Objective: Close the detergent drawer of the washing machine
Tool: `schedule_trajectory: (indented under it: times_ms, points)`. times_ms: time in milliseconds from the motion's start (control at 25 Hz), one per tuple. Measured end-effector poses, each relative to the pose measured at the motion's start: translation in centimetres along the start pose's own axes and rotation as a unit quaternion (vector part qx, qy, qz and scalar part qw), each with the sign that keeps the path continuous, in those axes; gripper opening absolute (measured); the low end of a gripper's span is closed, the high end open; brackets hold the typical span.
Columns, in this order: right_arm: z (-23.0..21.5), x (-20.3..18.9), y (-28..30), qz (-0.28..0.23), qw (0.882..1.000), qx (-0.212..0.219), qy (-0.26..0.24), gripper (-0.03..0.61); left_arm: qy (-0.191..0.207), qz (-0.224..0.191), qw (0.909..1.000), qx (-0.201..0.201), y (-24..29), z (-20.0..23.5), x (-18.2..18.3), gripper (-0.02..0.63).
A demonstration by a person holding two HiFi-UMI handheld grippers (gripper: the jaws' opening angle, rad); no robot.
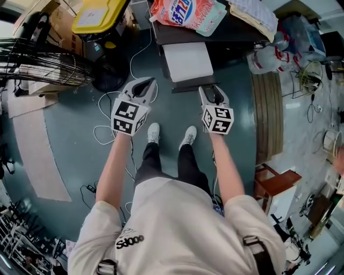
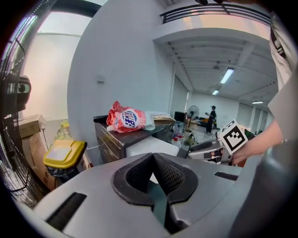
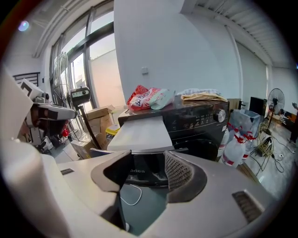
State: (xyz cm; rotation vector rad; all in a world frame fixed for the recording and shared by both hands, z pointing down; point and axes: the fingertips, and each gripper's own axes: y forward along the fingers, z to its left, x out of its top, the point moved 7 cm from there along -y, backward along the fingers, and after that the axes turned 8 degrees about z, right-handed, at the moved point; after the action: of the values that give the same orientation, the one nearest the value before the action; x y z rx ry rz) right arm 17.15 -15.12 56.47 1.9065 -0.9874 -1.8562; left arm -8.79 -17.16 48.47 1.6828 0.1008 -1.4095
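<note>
A cluttered workshop with a teal floor [image 1: 80, 139] surrounds a dark washer [image 1: 236, 32], which stands at the far side facing the person. A detergent bag [image 1: 185, 13] lies on its top. A yellow-lidded bin [image 1: 99, 13] and a fan [image 1: 43, 67] sit to the far left, and a white cable [image 1: 105, 131] loops on the floor.

The drawer [image 1: 188, 60] is pulled well out of the washer's left side, and its pale top juts toward the person. In the right gripper view the drawer [image 3: 142, 132] shows clearly proud of the control panel, so nothing of the closing looks done.

The left tongs [image 1: 144, 86] hang left of the drawer and apart from it. Their pads are pressed together at the tips with nothing held, as the left gripper view shows [image 2: 152, 158].

The right tongs [image 1: 210, 92] sit just near the drawer's front right corner. They are spread and empty [image 3: 148, 158], with the drawer front seen through the gap. Whether they touch it cannot be told.

The whole push is judged still to come: a tong must meet the drawer front and drive it far until it sits flush.
</note>
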Motion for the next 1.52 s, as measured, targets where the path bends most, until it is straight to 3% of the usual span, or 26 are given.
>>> schedule_trajectory:
  times_ms: [400,960,1520]
  points:
    - [0.0,0.0,0.3,-0.019,1.000,-0.002,-0.009,0.210,0.002,0.004,1.0000,0.001,-0.4,-0.3,-0.7,0.018]
    - [0.0,2.5,3.2,-0.007,1.000,0.001,-0.016,0.210,-0.004,0.004,1.0000,0.007,0.2,0.6,-0.5,0.018]
    - [-0.2,6.1,7.0,-0.028,0.999,0.007,-0.037,0.199,-0.007,0.013,0.9998,0.015,0.2,2.1,-0.6,0.018]
